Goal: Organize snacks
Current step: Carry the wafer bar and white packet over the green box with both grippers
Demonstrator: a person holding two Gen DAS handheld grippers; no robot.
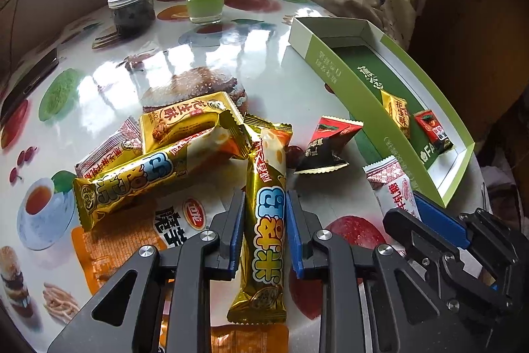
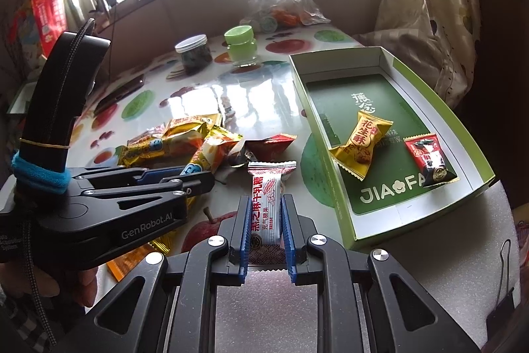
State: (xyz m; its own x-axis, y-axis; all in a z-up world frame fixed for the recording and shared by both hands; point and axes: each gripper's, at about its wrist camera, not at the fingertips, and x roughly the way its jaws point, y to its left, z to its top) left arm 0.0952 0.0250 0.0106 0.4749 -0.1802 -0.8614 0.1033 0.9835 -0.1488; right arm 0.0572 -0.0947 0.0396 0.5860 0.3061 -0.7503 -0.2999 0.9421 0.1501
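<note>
Two snacks lie in the green box (image 2: 390, 134): gold peanut candy (image 2: 360, 143) and a red-black packet (image 2: 429, 159). Left gripper (image 1: 266, 214) fingers pinch a gold bar (image 1: 267, 220); right gripper (image 2: 264, 227) fingers pinch a white candy (image 2: 266, 207). A heap (image 1: 172, 148) remains on the tabletop (image 1: 231, 55); sorting looks early.

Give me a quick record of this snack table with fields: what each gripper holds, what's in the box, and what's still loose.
left gripper: shut on gold snack bar
right gripper: shut on white milk candy
green box: gold peanut candy, red-black candy
loose on table: second gold bar, dark triangular packet
</note>
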